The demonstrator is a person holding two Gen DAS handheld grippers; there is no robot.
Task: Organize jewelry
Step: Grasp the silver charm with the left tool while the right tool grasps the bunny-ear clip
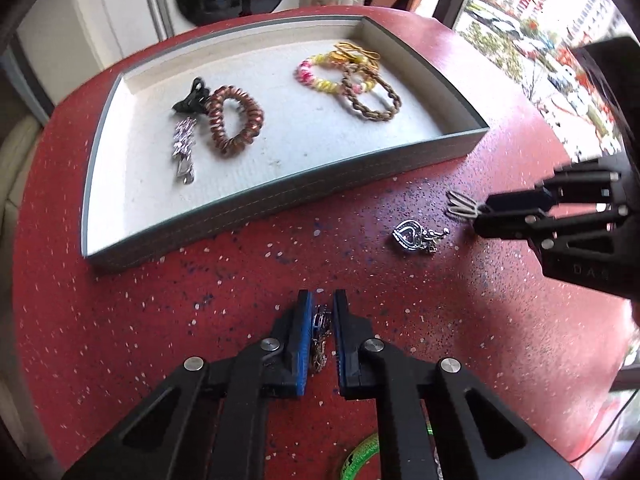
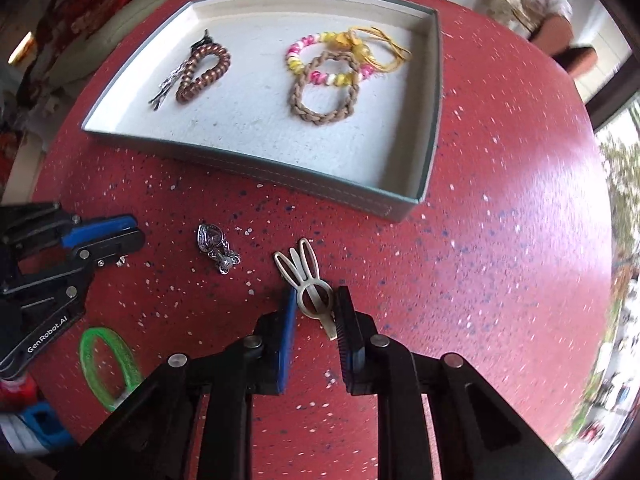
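Note:
A grey tray (image 1: 280, 196) (image 2: 434, 92) on the red table holds a copper spiral hair tie (image 1: 234, 120) (image 2: 204, 70), a silver clip (image 1: 184, 148), a black claw clip (image 1: 192, 96), a beaded bracelet (image 1: 332, 76) (image 2: 320, 60) and a braided brown bracelet (image 1: 374, 98) (image 2: 324, 92). My left gripper (image 1: 320, 308) (image 2: 124, 240) is shut on a small metal chain piece (image 1: 320, 336). My right gripper (image 2: 316, 304) (image 1: 478, 216) is closed around a silver bunny-ear hair clip (image 2: 306, 276) (image 1: 460, 204) lying on the table. A silver heart pendant (image 1: 414, 236) (image 2: 216, 246) lies between the grippers.
A green bangle (image 2: 108, 364) (image 1: 356, 456) lies on the table near the front edge. Blue and red items (image 2: 28, 416) sit at the left edge. A window is on the right; chairs stand behind the table.

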